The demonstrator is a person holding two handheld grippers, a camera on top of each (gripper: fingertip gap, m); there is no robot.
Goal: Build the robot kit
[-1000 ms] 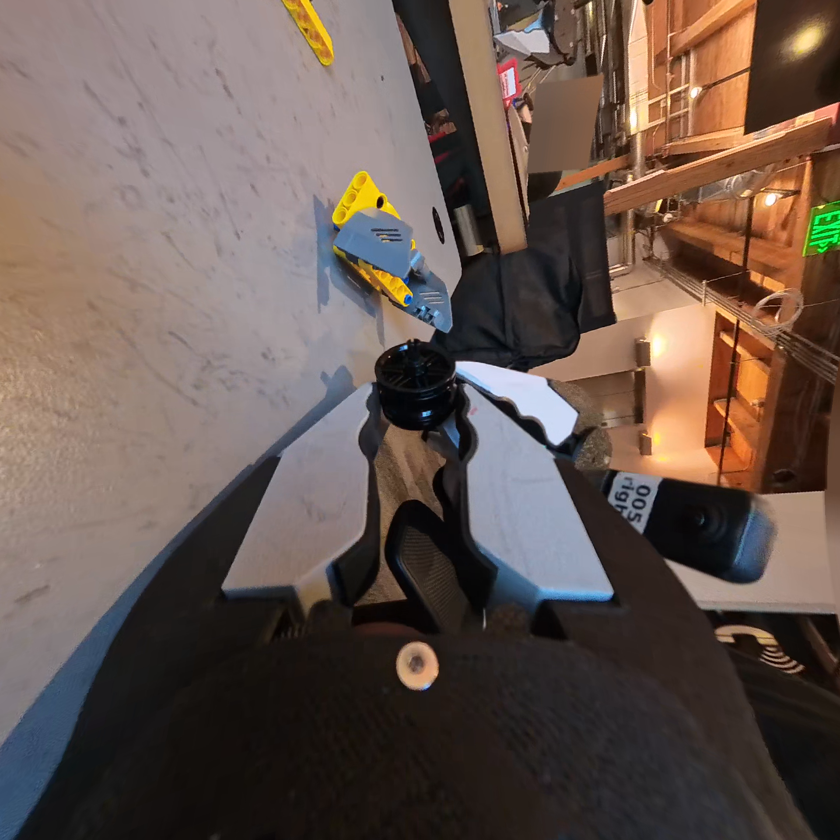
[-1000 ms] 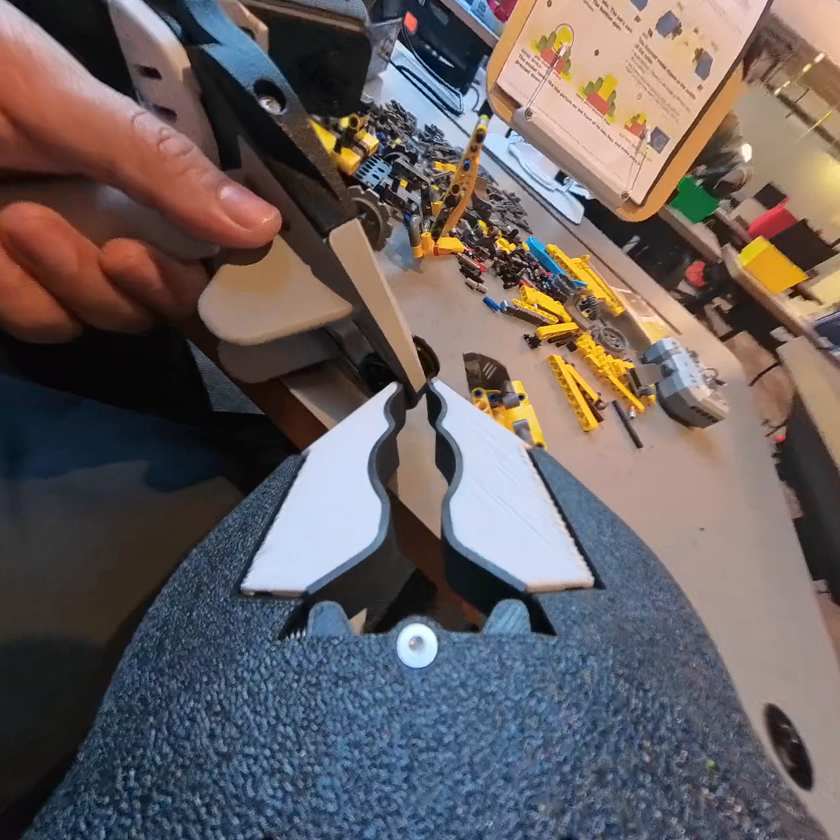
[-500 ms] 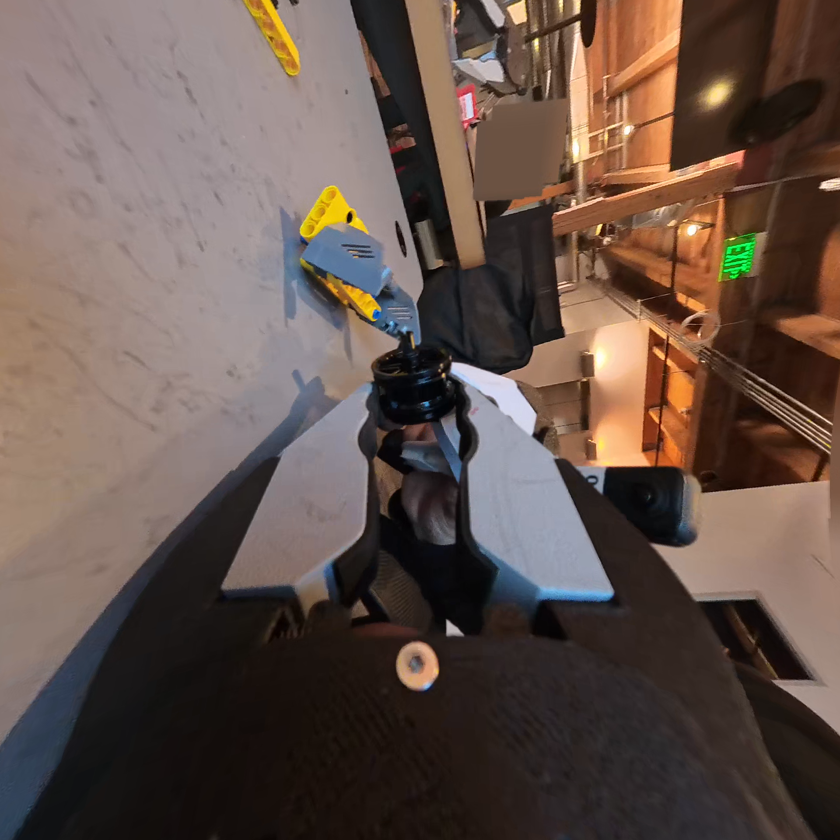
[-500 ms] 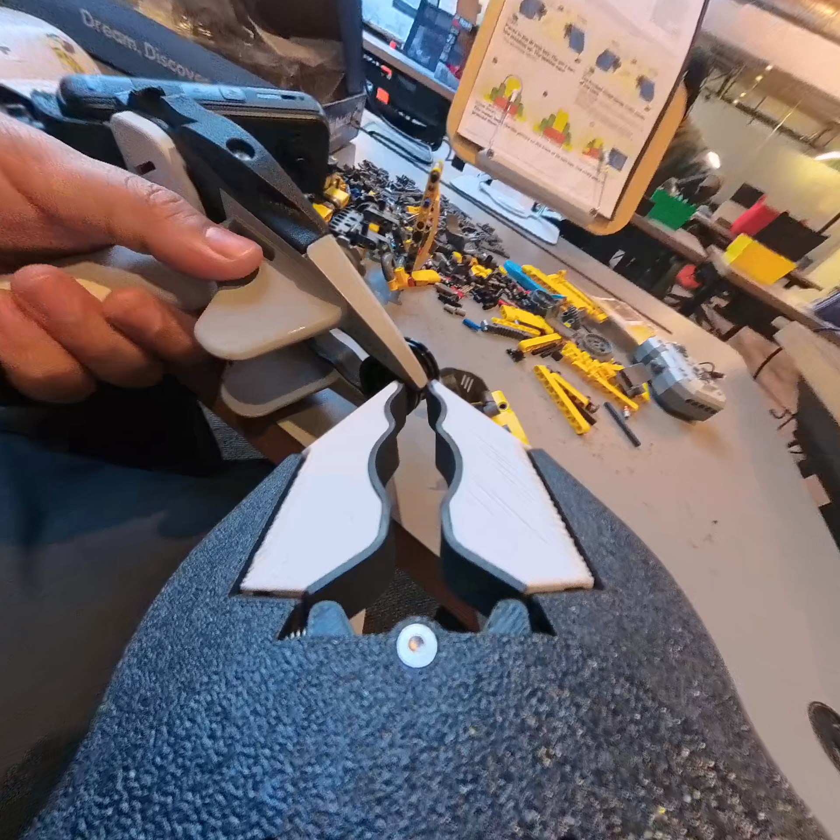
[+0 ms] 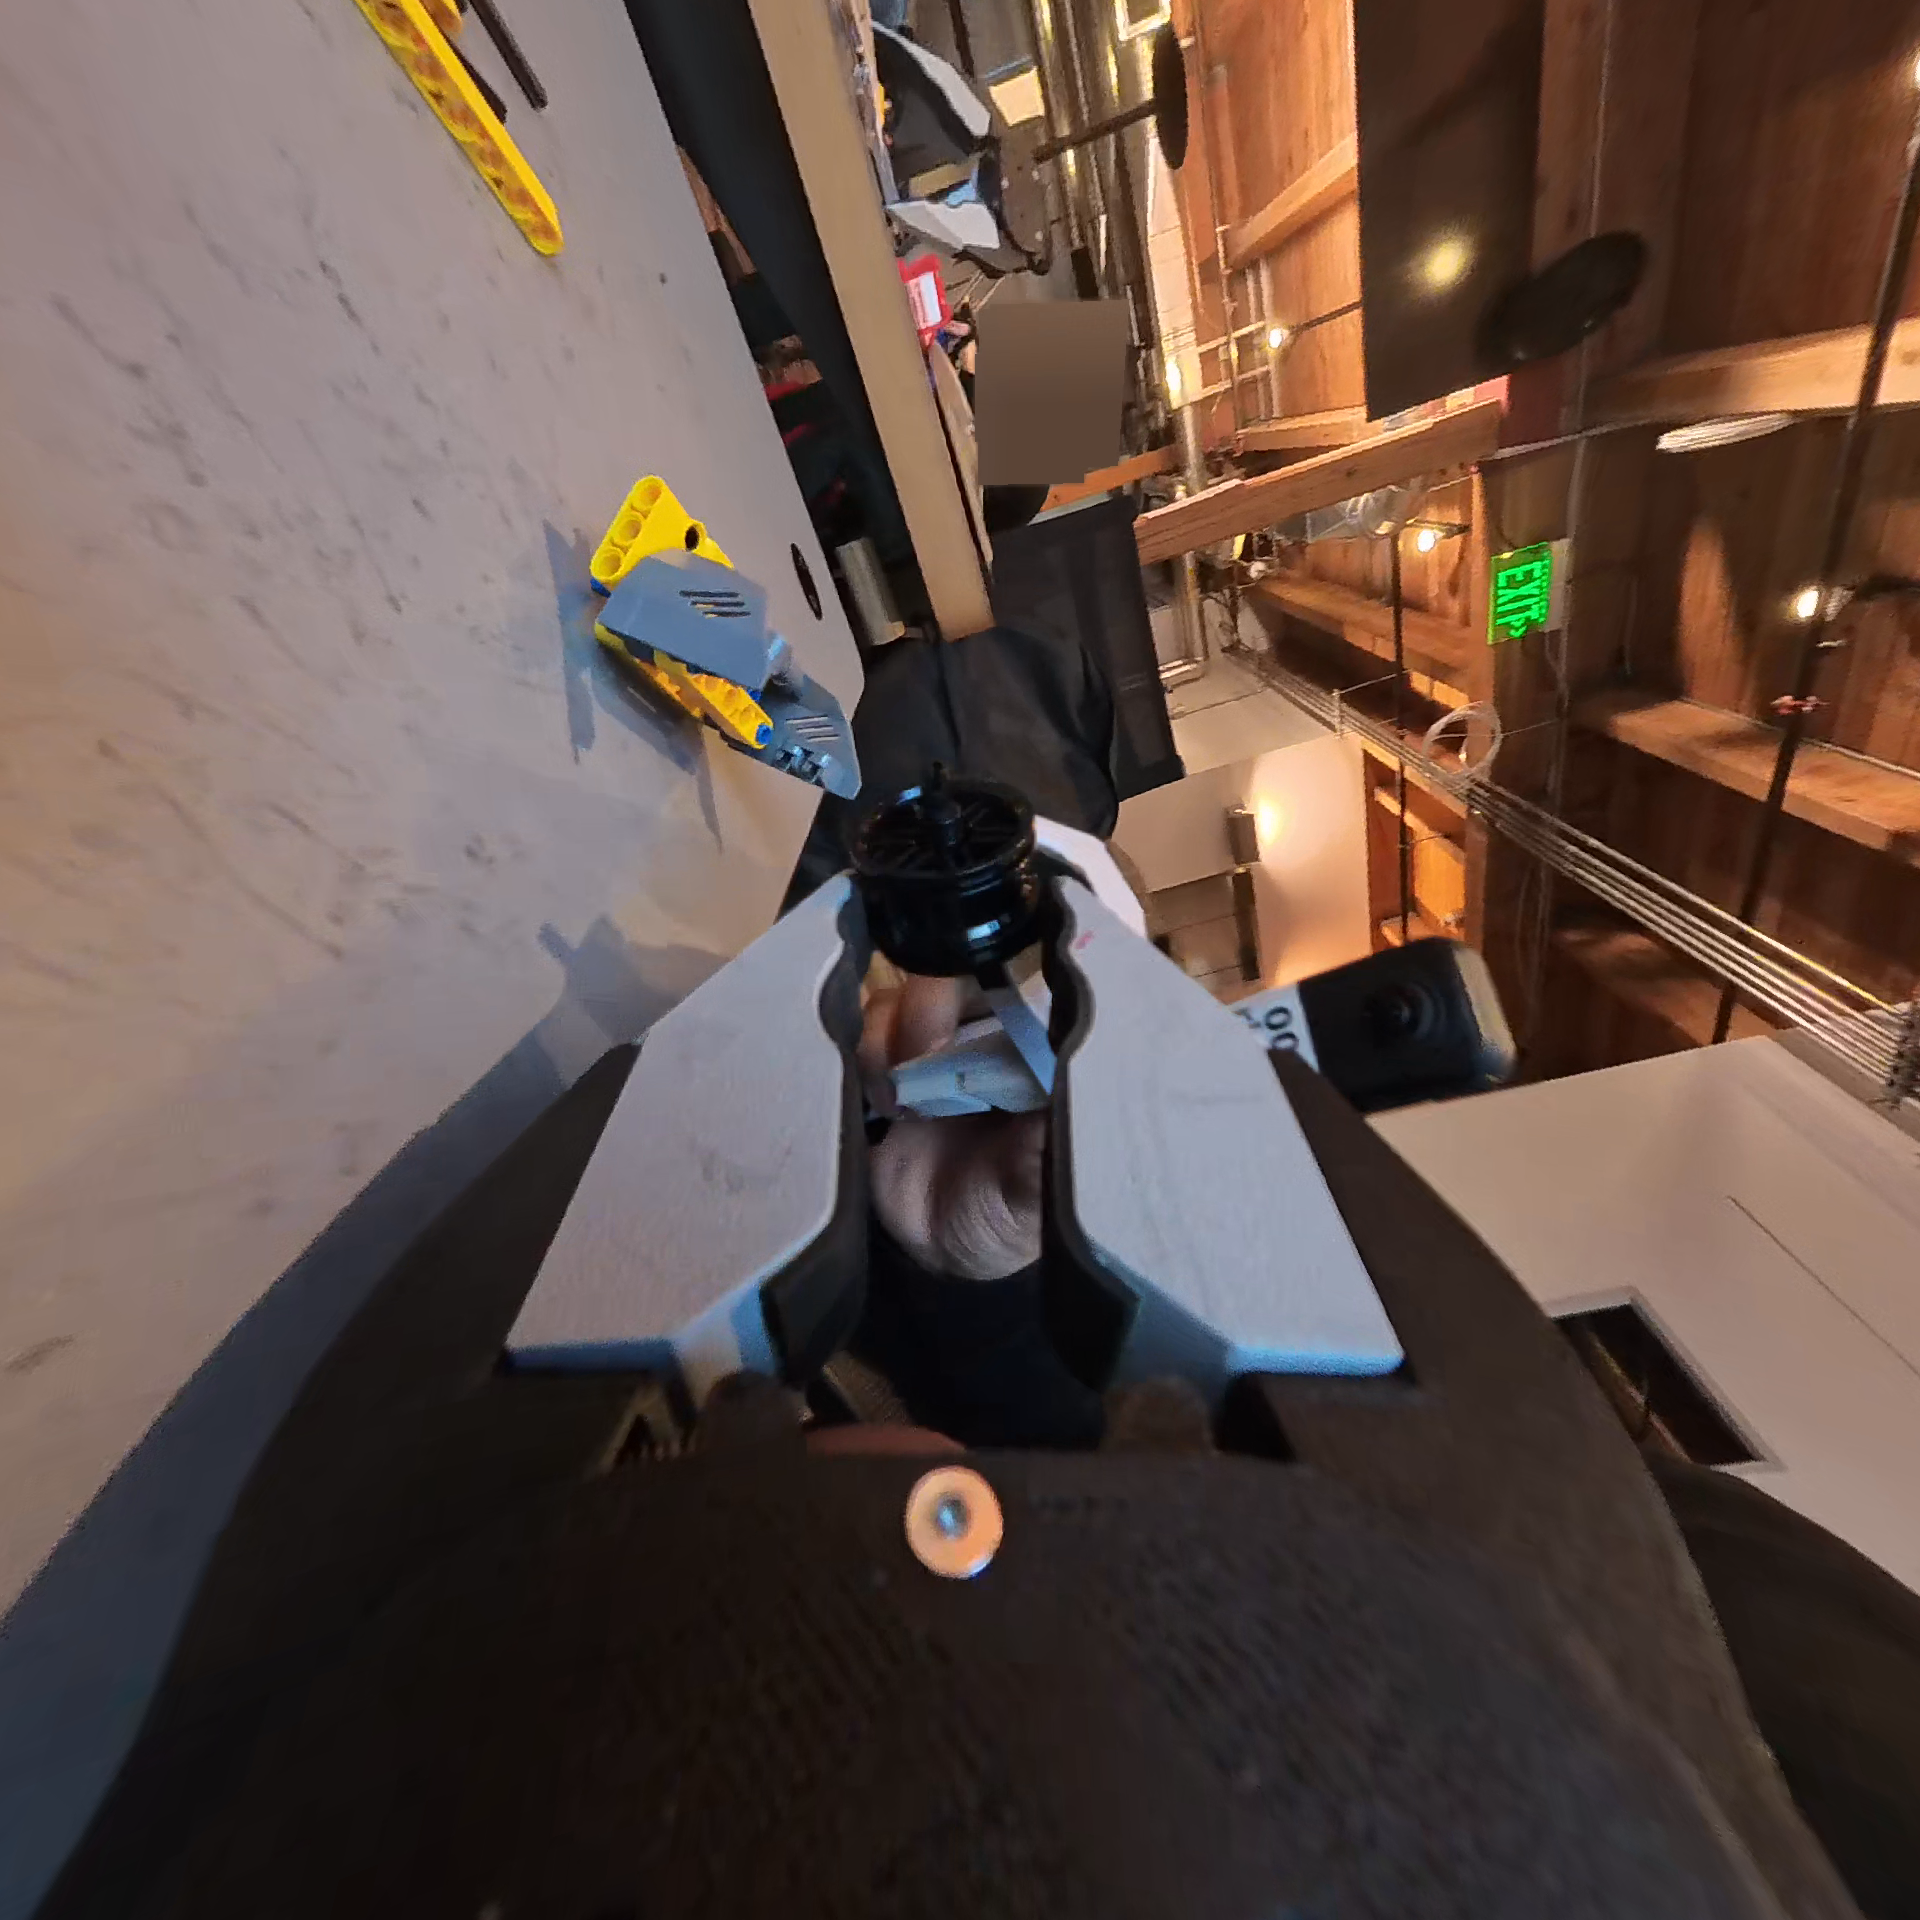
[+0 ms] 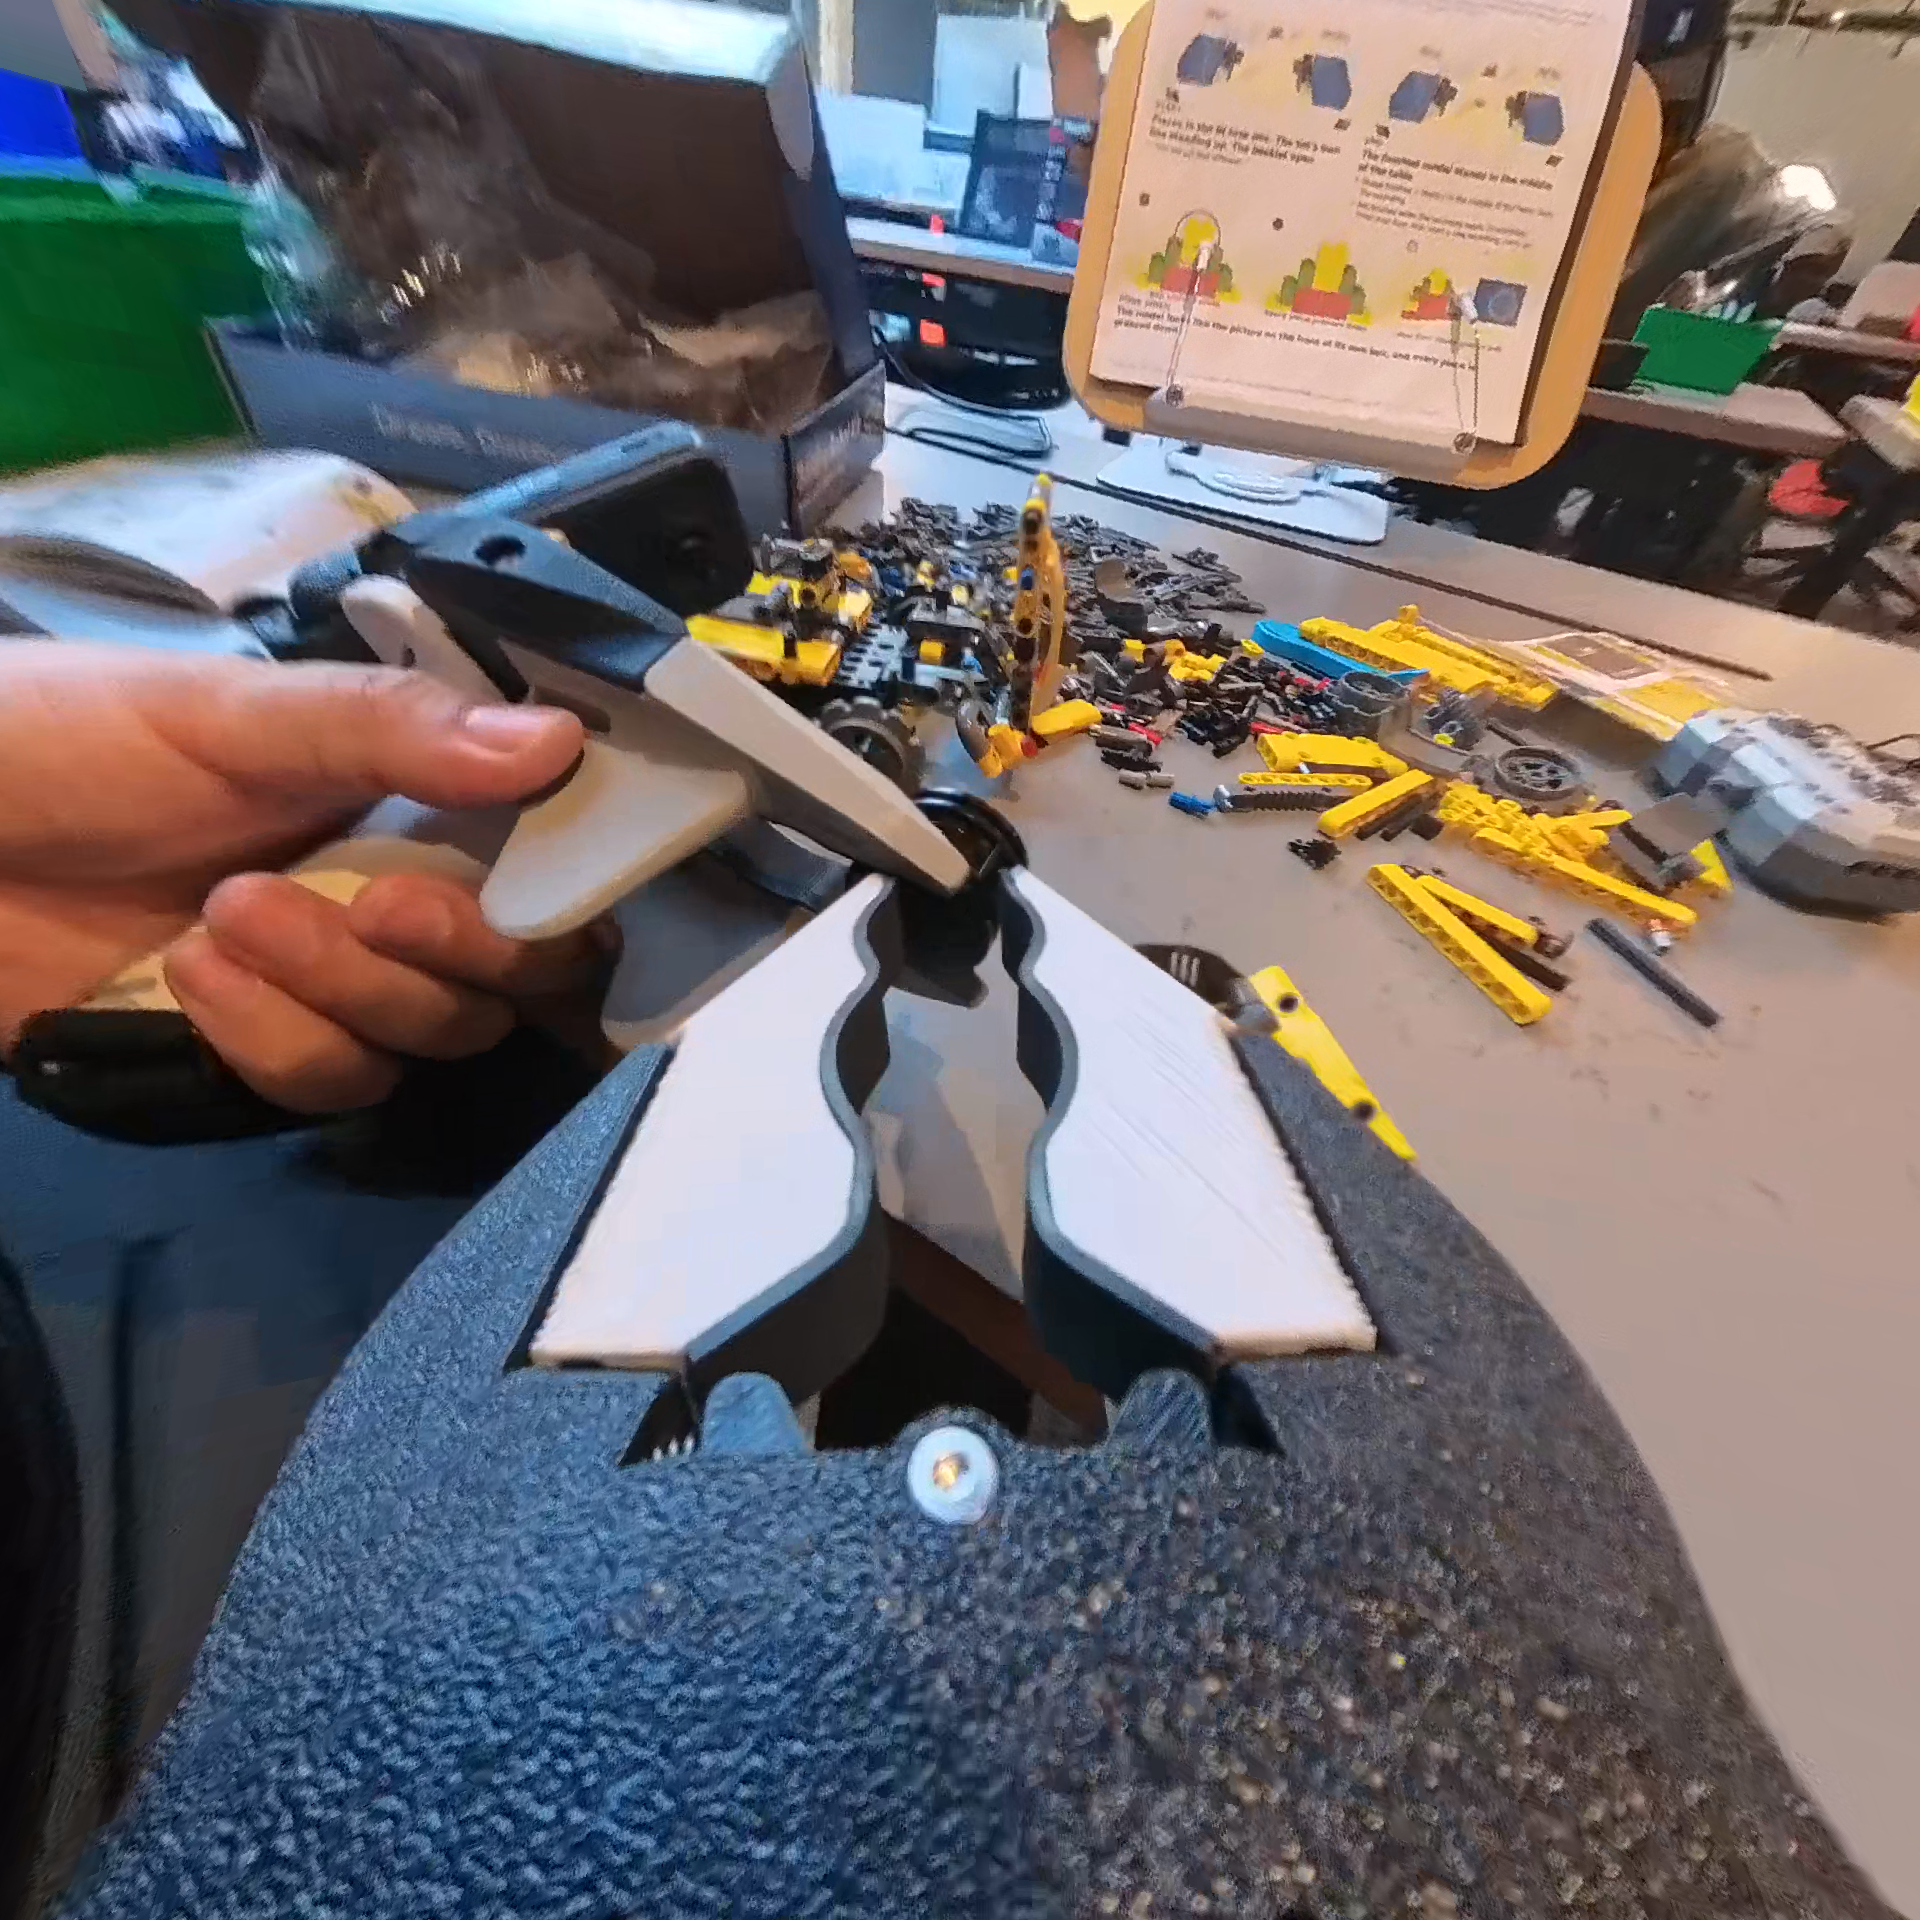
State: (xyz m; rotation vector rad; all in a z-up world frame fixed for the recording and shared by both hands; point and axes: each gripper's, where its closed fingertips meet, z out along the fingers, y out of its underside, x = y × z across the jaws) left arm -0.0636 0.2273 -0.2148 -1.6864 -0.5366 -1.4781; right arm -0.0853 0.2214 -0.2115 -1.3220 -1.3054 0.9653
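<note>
Since the earlier frames the right gripper [image 6: 940, 904] has parted its jaws, which a second ago were nearly pressed together, and now they stand spread on either side of the black wheel hub [image 5: 943, 883], though whether they touch it is hard to tell, as the left gripper's fingertip [image 6: 914, 842] covers that spot in the right wrist view. In the left wrist view the left gripper [image 5: 951, 935] has its jaws pinching the hub by its sides, a thin black axle tip poking out of the hub's face. The hub is held above the near edge of the surface [image 5: 260, 623], clear of it. Beyond the hub on the surface lies a small yellow and grey assembly [image 5: 707, 644], and farther from the hub a long yellow beam [image 5: 468, 135] with a row of holes. In the right wrist view a hand [image 6: 260, 831] grips the left gripper's handle, the thumb lying on its pale trigger. Past the hub a heap of yellow and black building pieces [image 6: 1039, 665] is spread over the surface, with a grey motor block [image 6: 1787, 800] at the far right of the heap and a wooden board carrying an instruction sheet [image 6: 1351, 208] standing behind it
</note>
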